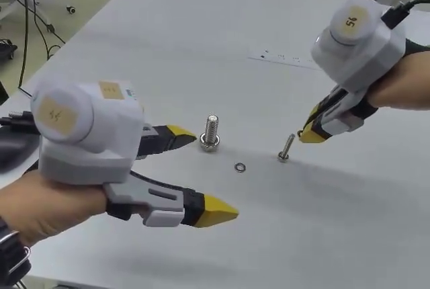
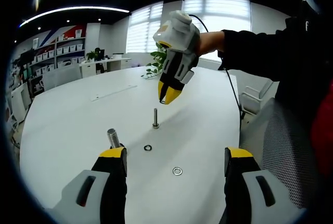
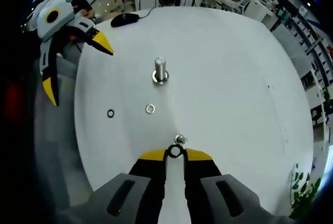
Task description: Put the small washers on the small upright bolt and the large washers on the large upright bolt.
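Washer [image 3: 175, 151] in jaws of right gripper [image 3: 175, 156]

The round tan sticker [image 1: 354, 20] on the right gripper [image 1: 310, 134] carries a handwritten number, apparently "54"; the second digit is uncertain. The handwritten mark on the left gripper's [image 1: 209, 176] round tan sticker [image 1: 57, 115] is illegible, as is the fine print on the white paper strip [image 1: 282, 57].

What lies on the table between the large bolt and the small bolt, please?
A loose washer, slightly off the line between large bolt and small bolt, as the head view shows.
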The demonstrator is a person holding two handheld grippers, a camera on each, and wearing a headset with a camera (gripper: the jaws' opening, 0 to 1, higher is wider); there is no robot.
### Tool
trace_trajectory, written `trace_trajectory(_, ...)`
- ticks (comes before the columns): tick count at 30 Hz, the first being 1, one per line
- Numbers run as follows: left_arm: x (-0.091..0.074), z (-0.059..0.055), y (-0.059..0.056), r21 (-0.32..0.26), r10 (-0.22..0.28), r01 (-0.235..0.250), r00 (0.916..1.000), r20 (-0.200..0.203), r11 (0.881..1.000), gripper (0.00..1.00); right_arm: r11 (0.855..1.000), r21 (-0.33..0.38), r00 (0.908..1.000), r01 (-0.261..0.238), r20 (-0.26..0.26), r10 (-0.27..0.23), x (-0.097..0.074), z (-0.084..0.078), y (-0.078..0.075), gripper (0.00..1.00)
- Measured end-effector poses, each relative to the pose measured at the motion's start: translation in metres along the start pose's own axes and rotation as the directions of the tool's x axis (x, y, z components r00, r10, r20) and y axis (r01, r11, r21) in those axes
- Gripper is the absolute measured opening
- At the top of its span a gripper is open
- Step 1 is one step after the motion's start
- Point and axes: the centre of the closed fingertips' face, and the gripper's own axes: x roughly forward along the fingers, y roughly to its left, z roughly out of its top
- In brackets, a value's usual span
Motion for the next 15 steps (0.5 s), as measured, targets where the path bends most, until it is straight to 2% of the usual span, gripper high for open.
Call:
trace_trajectory(7, -0.001, 0.0, 0.001, -0.001, 0.003, -0.003, 1.0, 0.0, 1.0, 0.76, 1.0, -0.016, 1.0, 0.0, -0.005, 0.0, 0.006, 0.005, -0.011, 0.14)
trace_trajectory(15, -0.001, -0.002, 0.002, -0.005, 0.009, -0.009, 0.9999, -0.004, 1.0, 0.76, 0.999, -0.029, 0.9997, -0.012, -0.023, 0.011, 0.017, 0.008, -0.015, 0.14)
